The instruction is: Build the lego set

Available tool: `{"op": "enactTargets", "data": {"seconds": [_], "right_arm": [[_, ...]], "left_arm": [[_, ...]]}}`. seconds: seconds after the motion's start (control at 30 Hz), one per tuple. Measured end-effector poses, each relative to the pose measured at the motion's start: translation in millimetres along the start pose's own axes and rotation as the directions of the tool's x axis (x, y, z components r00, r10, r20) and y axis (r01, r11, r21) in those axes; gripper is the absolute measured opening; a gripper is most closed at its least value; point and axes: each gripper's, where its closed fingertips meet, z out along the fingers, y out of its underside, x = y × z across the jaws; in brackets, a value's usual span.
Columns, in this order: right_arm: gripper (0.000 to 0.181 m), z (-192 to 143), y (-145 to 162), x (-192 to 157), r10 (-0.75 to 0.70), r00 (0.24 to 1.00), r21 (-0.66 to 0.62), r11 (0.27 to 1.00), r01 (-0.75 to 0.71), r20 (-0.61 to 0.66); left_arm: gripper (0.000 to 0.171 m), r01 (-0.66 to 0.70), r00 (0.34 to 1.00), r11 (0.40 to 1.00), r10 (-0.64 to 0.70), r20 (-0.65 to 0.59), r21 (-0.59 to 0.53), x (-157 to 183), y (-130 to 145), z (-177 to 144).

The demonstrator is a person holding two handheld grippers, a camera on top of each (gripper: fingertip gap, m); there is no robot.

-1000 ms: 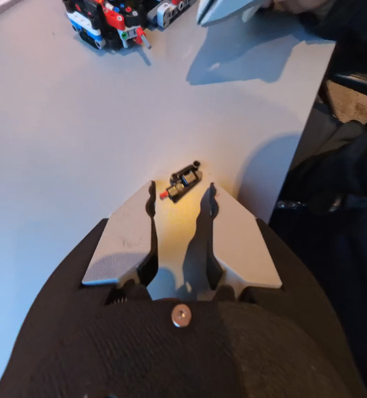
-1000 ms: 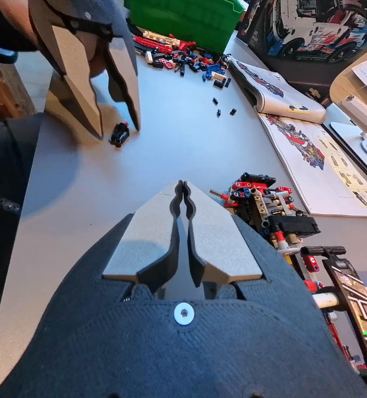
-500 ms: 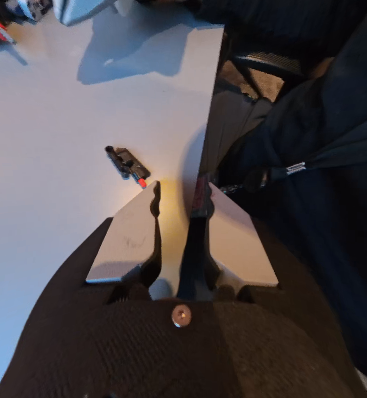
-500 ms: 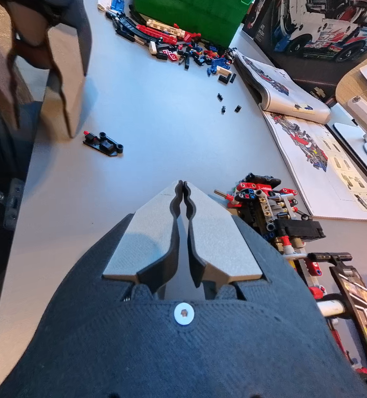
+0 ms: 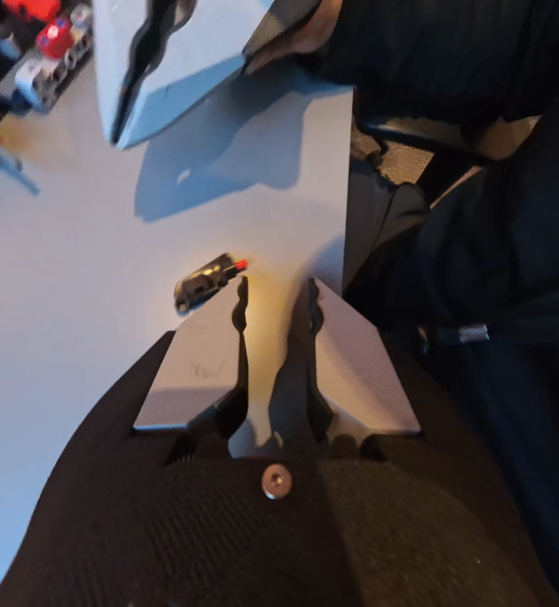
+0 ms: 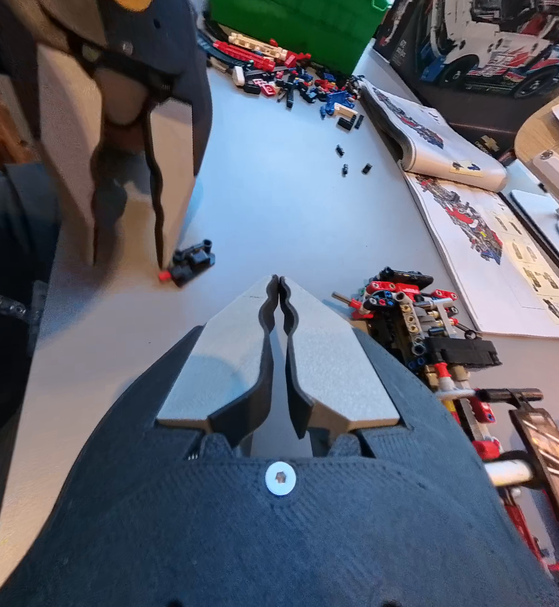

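The left gripper (image 5: pixel 276 284) hangs spread and empty, its left fingertip just beside the small black lego assembly (image 6: pixel 191 261) on the table (image 6: pixel 271 203). The right gripper (image 6: pixel 278 279) is clenched on nothing, beside the partly built lego car (image 6: pixel 412 325).

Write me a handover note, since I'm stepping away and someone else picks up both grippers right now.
Left gripper: open, empty, low over the table near its edge.
Right gripper: shut, empty, hovering.
Small black sub-assembly with a red pin: lying loose on the table just beside the left gripper's fingertip, not between the fingers.
Partly built car chassis: to the right, by the open instruction booklet.
Loose parts pile: far end, before the green bin.
Left: grasp the sub-assembly, fit it to the chassis.
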Motion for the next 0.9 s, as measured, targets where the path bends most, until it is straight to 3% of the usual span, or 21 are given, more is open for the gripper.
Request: {"op": "enactTargets", "data": {"seconds": [0.1, 0.2, 0.27, 0.37, 0.5, 0.63, 0.8, 0.9], "right_arm": [[0.0, -5.8, 5.3, 16.6, 0.047, 0.997, -0.004, 0.999, -0.047, -0.06], [0.0, -16.1, 4.7, 21.8, 0.107, 0.993, 0.034, 0.994, -0.105, -0.058], [0.0, -22.3, 3.0, 15.8, 0.121, 0.993, 0.058, 0.991, -0.12, -0.013], [0.0, -28.5, 0.2, -8.8, 0.076, 0.989, 0.071, 0.994, -0.085, 0.125], [0.0, -21.5, 9.9, -28.6, 0.127, 0.972, -0.049, 0.992, -0.119, 0.2], [0.001, -18.4, 22.8, -46.8, 0.183, 0.965, -0.171, 0.973, -0.151, 0.186], [0.0, -14.9, 32.4, -50.2, 0.195, 0.973, -0.244, 0.956, -0.161, 0.122], [0.0, -11.7, 37.8, -50.8, 0.185, 0.977, -0.28, 0.948, -0.148, 0.108]], "left_arm": [[0.037, -0.057, 0.998, 0.998, 0.057, -0.013, -0.004, -6.3, -19.4, 18.3], [0.036, -0.073, 0.996, 0.996, 0.074, -0.039, 0.047, -6.9, -26.7, 2.4], [0.035, -0.095, 0.996, 0.993, 0.095, 0.005, 0.076, -18.0, -24.3, -19.1], [0.038, -0.131, 0.987, 0.991, 0.128, 0.1, 0.028, -46.2, -12.2, -41.4], [0.043, -0.219, 0.974, 0.975, 0.221, 0.057, -0.036, -51.6, -15.3, -27.5], [0.043, -0.316, 0.945, 0.936, 0.324, 0.03, -0.153, -59.0, -8.7, -3.1], [0.017, -0.347, 0.938, 0.929, 0.341, -0.067, -0.128, -50.5, -14.8, 7.0], [0.016, -0.348, 0.937, 0.932, 0.342, -0.07, -0.101, -48.6, -16.6, 9.5]]}}
